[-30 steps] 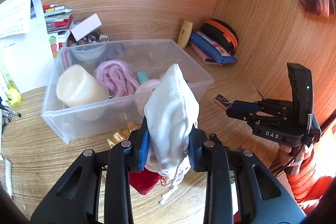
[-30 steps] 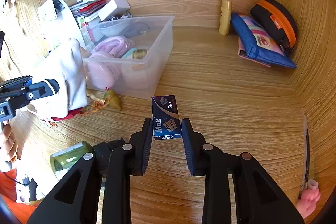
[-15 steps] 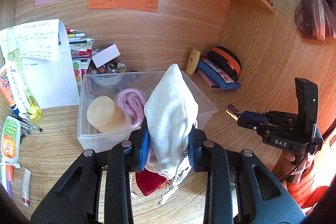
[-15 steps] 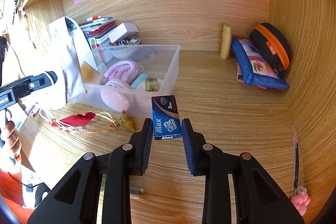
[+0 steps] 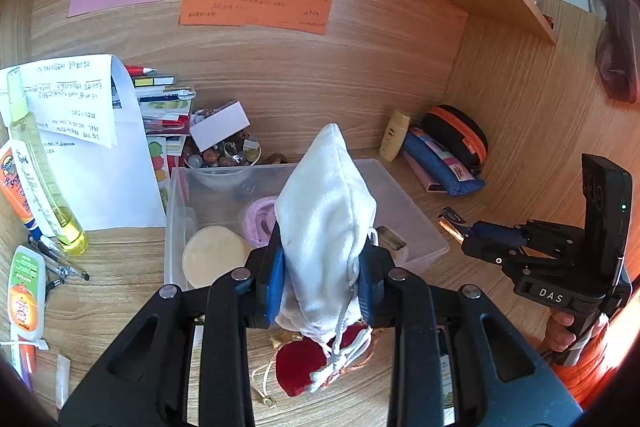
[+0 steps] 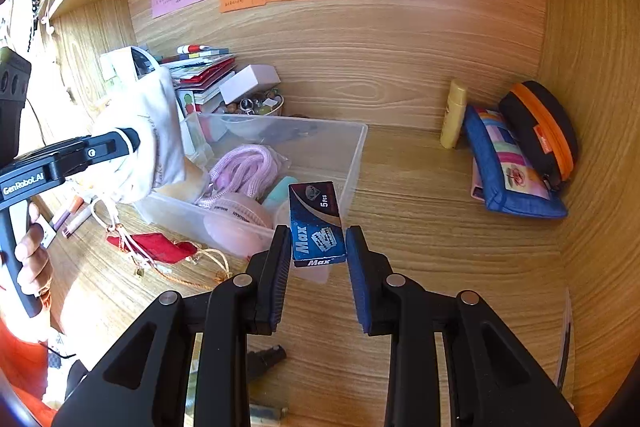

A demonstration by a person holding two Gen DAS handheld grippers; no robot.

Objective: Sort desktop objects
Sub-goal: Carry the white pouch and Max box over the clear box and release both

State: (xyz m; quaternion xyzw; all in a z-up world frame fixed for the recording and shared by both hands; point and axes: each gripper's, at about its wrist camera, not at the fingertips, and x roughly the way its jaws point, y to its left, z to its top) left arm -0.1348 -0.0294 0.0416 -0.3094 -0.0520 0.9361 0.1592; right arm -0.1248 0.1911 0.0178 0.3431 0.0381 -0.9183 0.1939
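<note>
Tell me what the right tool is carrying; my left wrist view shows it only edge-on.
Observer: The right tool grips a blue box printed "Max" and "5 Pcs".
Operator: The pouch blocks my look into the bin. What's behind it?
Observer: A pink rounded item lies against the bin's front wall, next to a pink cord.
Operator: Is the pouch over the bin?
Observer: The right wrist view puts it at the bin's left end, higher than the rim. I cannot tell whether it is inside the edge.
</note>
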